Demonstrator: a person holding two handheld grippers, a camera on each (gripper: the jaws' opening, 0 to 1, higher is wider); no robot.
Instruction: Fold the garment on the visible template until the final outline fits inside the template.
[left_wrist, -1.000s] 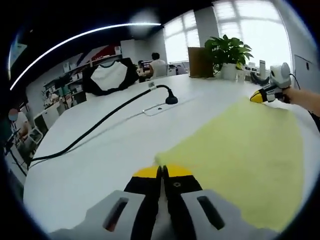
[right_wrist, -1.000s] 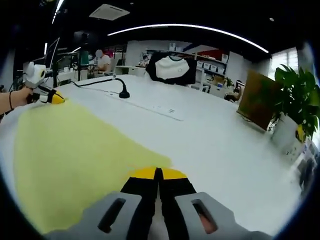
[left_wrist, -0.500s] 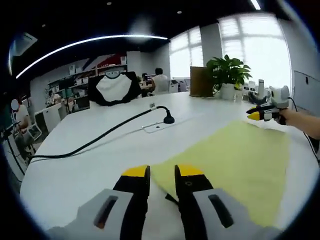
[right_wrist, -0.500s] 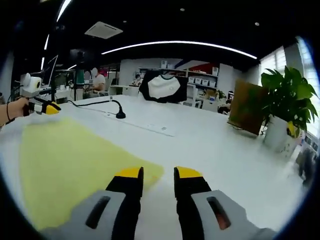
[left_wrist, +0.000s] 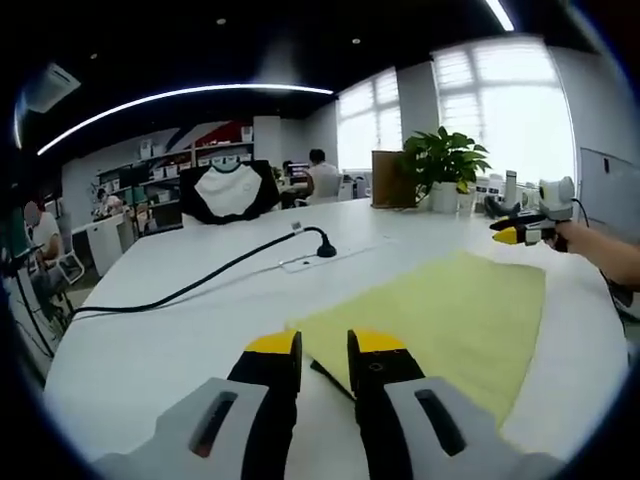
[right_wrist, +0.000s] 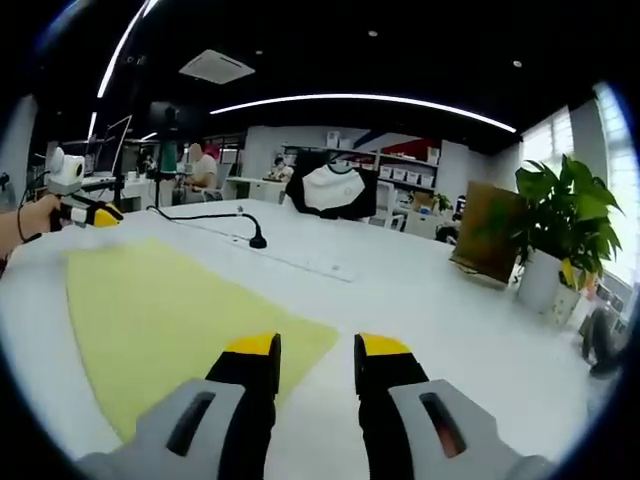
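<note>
Both grippers have let go within the last second: the left gripper (left_wrist: 325, 345) and the right gripper (right_wrist: 316, 348), each clamped on a corner of the pale yellow cloth garment (left_wrist: 440, 315) a moment ago, now stand with jaws apart and lifted just clear of it. The garment lies flat on the wide white table (left_wrist: 150, 330), a dark line showing at its near corner in the left gripper view, perhaps the template. A fold looks freshly laid, so the next grasp likely comes once the outline is checked
</note>
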